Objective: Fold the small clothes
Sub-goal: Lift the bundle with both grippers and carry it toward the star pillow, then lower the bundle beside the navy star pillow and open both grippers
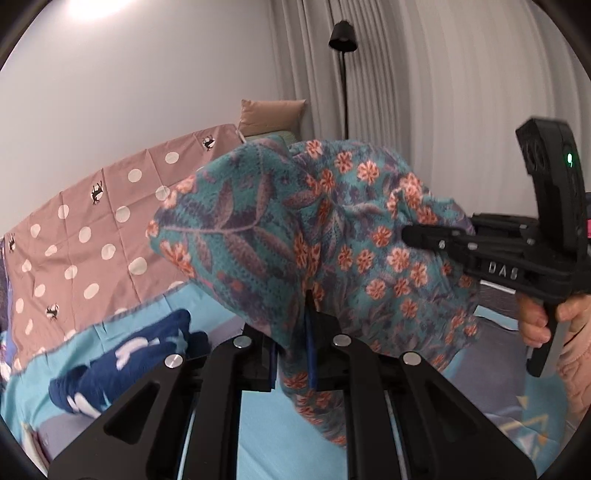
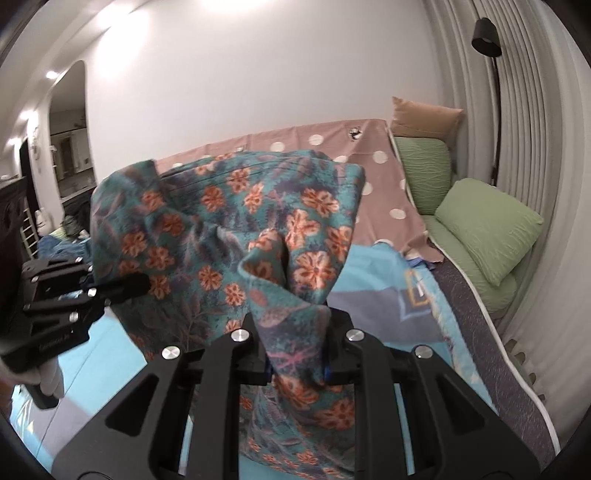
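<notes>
- Navy garment (image 1: 122, 365), white print, lies crumpled on the bed (image 1: 266, 435) at lower left of the left wrist view, just beside the left gripper's body.
- Pink polka-dot sheet (image 1: 92, 236) covers the far side of the bed against the white wall.
- Left gripper (image 1: 291, 350): fingers narrow, clamped on a fold of the floral garment (image 1: 332, 229); cloth pinched between the blue pads, rest drapes up and over and hangs below.
- Floral garment is teal with orange flowers, held up off the bed, stretched between both grippers, bunched and wrinkled in the middle.
- Right gripper (image 2: 297, 365): fingers narrow, closed on another edge of the same floral garment; fabric rises from the pinch and also hangs down under it.
- In the left wrist view the right gripper (image 1: 410, 234) shows from the side, tip against the cloth, a person's hand (image 1: 543, 321) on its handle.
- Tan pillow (image 2: 424, 118) and green pillows (image 2: 487, 225) at the bed's right end.
- Black floor lamp (image 2: 487, 33) by the white curtain (image 2: 535, 110) at far right.
</notes>
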The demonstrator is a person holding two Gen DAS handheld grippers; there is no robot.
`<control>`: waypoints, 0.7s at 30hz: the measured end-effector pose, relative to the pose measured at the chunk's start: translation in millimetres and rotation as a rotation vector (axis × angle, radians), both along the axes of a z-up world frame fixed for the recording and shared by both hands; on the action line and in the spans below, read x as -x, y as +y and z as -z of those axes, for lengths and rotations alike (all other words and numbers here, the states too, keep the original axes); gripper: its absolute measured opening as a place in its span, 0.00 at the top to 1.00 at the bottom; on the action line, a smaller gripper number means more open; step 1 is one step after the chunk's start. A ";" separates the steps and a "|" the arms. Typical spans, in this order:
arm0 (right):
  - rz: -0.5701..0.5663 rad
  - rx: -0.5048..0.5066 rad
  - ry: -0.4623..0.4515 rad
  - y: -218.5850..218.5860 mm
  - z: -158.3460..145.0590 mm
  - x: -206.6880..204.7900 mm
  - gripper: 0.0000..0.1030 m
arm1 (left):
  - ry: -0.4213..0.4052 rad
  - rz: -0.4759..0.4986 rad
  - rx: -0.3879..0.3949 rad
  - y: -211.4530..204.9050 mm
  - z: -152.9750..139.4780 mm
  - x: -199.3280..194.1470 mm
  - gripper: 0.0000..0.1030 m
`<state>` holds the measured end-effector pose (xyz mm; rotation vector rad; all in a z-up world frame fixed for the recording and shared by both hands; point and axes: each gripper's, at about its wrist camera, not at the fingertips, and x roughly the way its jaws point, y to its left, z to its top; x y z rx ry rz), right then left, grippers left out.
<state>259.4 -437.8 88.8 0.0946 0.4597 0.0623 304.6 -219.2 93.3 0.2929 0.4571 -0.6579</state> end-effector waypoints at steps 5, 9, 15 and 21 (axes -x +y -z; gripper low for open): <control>0.029 -0.018 0.041 -18.7 16.4 -69.3 0.83 | -0.004 -0.048 -0.048 -13.5 7.8 -56.5 0.89; 0.046 -0.028 0.067 -22.6 34.7 -121.9 0.83 | -0.001 -0.099 -0.075 -27.0 19.5 -90.9 0.89; 0.038 -0.132 0.130 -31.4 76.4 -188.3 0.76 | -0.017 -0.207 -0.158 -39.0 48.7 -143.0 0.89; 0.207 -0.094 0.260 -40.7 128.0 -193.9 0.36 | -0.052 -0.298 -0.340 -32.6 102.7 -162.8 0.65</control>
